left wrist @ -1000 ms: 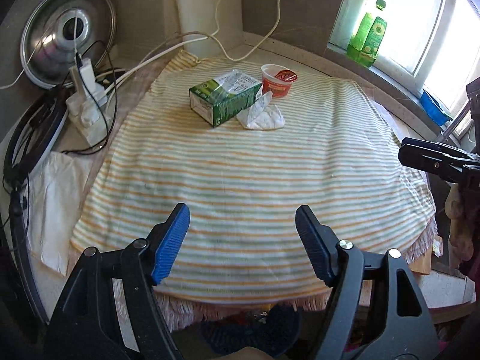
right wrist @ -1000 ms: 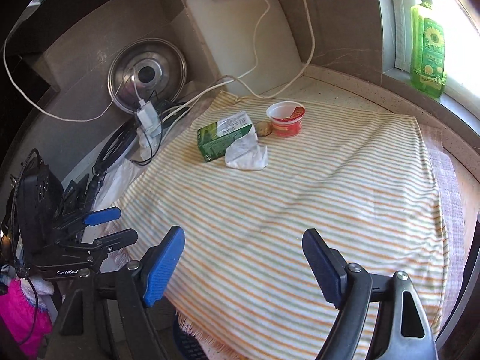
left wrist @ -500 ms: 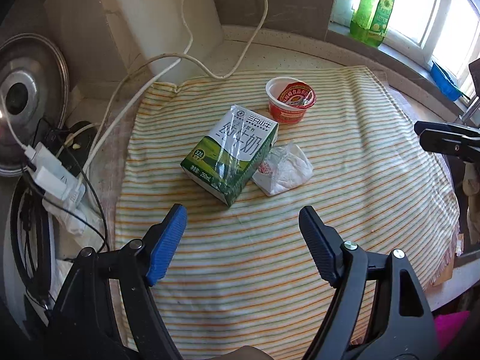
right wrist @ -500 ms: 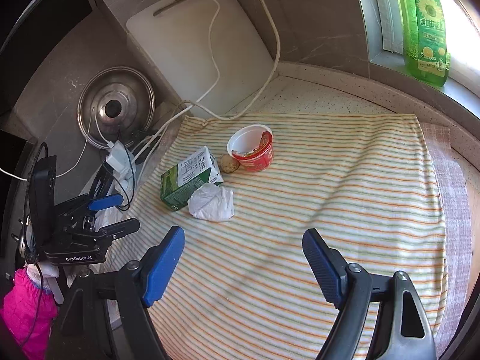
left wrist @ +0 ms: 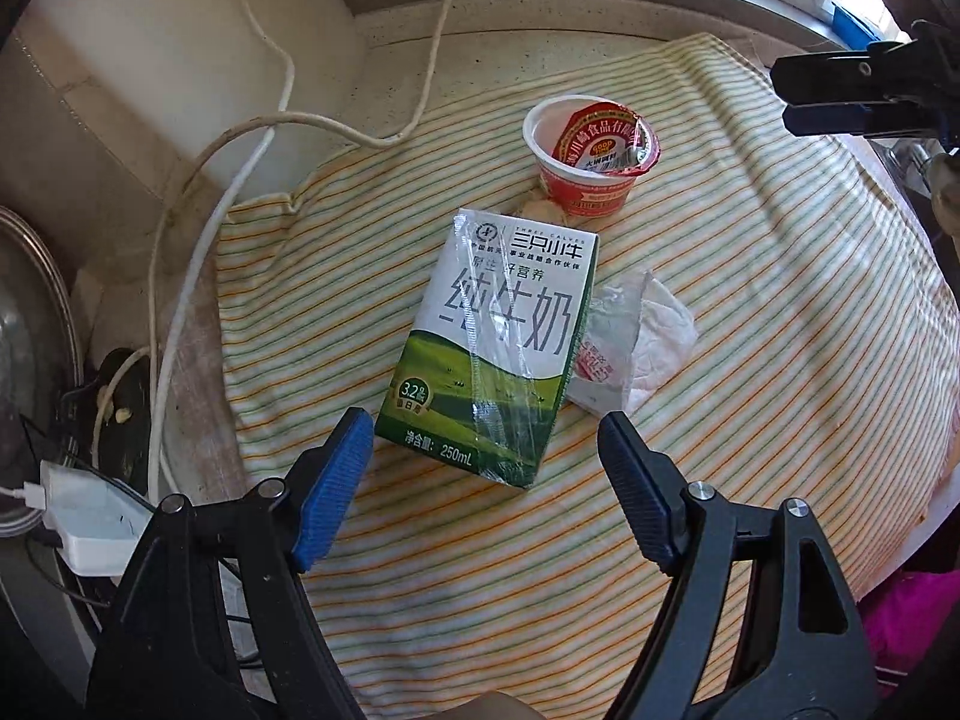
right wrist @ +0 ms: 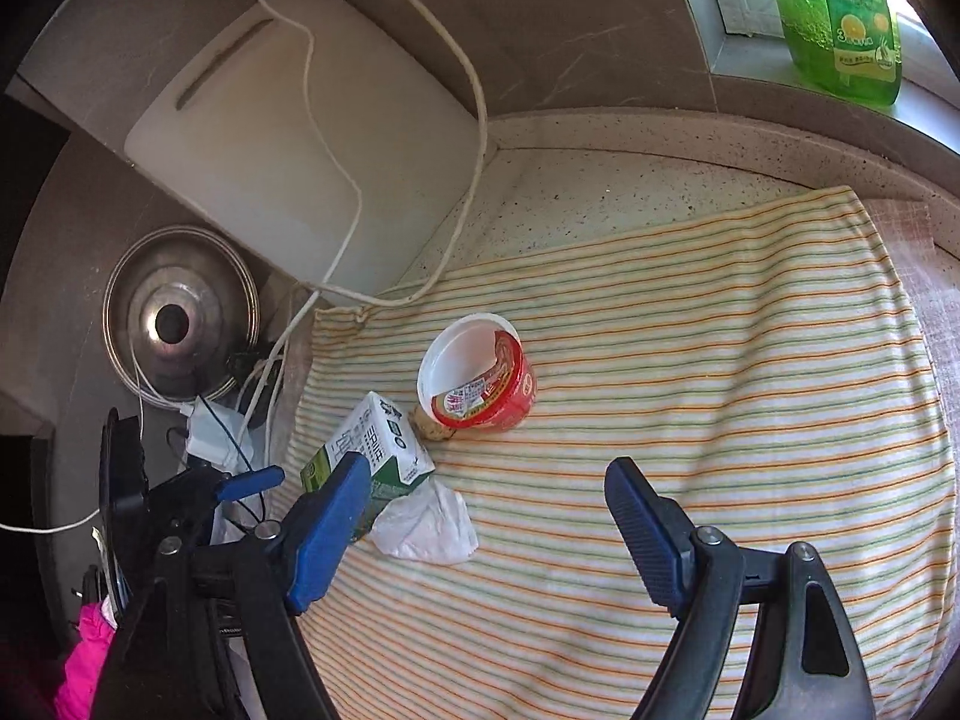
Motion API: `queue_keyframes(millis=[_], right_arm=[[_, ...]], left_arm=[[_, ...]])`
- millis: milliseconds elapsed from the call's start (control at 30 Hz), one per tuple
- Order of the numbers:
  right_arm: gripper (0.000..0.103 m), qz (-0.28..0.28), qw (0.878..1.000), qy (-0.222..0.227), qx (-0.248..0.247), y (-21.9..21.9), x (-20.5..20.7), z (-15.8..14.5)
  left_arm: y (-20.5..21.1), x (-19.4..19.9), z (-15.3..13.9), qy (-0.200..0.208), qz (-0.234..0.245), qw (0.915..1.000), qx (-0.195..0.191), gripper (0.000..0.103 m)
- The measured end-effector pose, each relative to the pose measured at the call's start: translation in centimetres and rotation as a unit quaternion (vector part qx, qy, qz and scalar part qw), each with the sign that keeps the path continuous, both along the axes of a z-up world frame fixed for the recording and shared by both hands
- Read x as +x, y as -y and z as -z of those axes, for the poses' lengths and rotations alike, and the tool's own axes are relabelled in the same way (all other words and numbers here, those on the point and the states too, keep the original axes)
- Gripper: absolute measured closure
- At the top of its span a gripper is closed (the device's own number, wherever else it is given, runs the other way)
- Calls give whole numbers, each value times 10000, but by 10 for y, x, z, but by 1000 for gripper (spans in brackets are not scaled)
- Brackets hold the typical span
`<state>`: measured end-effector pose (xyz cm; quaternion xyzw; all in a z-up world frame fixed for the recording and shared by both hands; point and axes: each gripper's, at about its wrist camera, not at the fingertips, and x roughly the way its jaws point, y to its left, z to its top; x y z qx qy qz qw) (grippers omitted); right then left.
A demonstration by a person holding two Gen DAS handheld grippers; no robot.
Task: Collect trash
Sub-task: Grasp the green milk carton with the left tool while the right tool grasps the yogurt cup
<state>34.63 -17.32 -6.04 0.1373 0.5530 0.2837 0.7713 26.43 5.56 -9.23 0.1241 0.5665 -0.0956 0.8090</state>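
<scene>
A striped cloth (left wrist: 750, 324) covers the speckled counter (right wrist: 600, 192), carrying carton (left wrist: 504, 336), cup (left wrist: 591, 162), wrapper (left wrist: 636, 348).

A green-and-white milk carton (left wrist: 501, 342) at the centre of the left wrist view reads "THREE CALVES", large Chinese characters "纯牛奶", "3.2g" in a round badge and "250mL" at its near edge. At one o'clock from it, a red cup's peeled foil lid (left wrist: 603, 141) shows "GOOD" among small Chinese print. In the right wrist view, at one o'clock, a green bottle (right wrist: 852, 18) bears a "3" beside orange fruit pictures.

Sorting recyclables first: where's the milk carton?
Left wrist view: milk carton lies on the striped cloth, just ahead of the left tool, wrapper right, cup beyond.
</scene>
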Motion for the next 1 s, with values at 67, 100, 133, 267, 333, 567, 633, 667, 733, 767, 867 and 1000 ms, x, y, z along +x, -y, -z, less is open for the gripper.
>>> queue_keyframes(millis=[67, 100, 133, 267, 333, 567, 633, 667, 733, 767, 867, 1000], right_arm=[[20, 23, 10000, -37, -68, -5, 5, 4], [20, 24, 9999, -43, -112, -7, 6, 6], [20, 21, 9999, -47, -155, -8, 8, 8], [20, -1, 9995, -72, -308, -16, 14, 16], [20, 0, 9994, -112, -327, -20, 19, 20], [30, 133, 9986, -440, -280, -29, 38, 42], [38, 198, 9980, -550, -248, -31, 43, 49], [41, 225, 9977, -608, -215, -32, 45, 52], [50, 250, 9970, -710, -166, -35, 49, 60], [52, 249, 9968, -741, -161, -37, 51, 63], [57, 209, 9965, -788, -197, -44, 54, 69], [61, 268, 9960, -824, -208, -47, 56, 76]], left_arm=[[0, 5, 4, -52, 60, 10000, 5, 23], [0, 8, 6, -73, 90, 9999, 22, 23], [1, 10, 8, -92, 111, 9999, 43, 23], [3, 23, 17, -170, 126, 9998, 44, 23], [3, 28, 21, -207, 85, 9997, -9, 23], [5, 36, 31, -206, -91, 9996, -156, 23], [4, 37, 30, -154, -150, 9995, -209, 24], [3, 37, 30, -139, -177, 9994, -254, 25], [-2, 36, 28, -113, -239, 9990, -347, 27], [-3, 35, 28, -103, -274, 9989, -376, 27], [-7, 33, 27, -51, -396, 9983, -422, 29], [-11, 27, 25, 52, -639, 9966, -519, 30]])
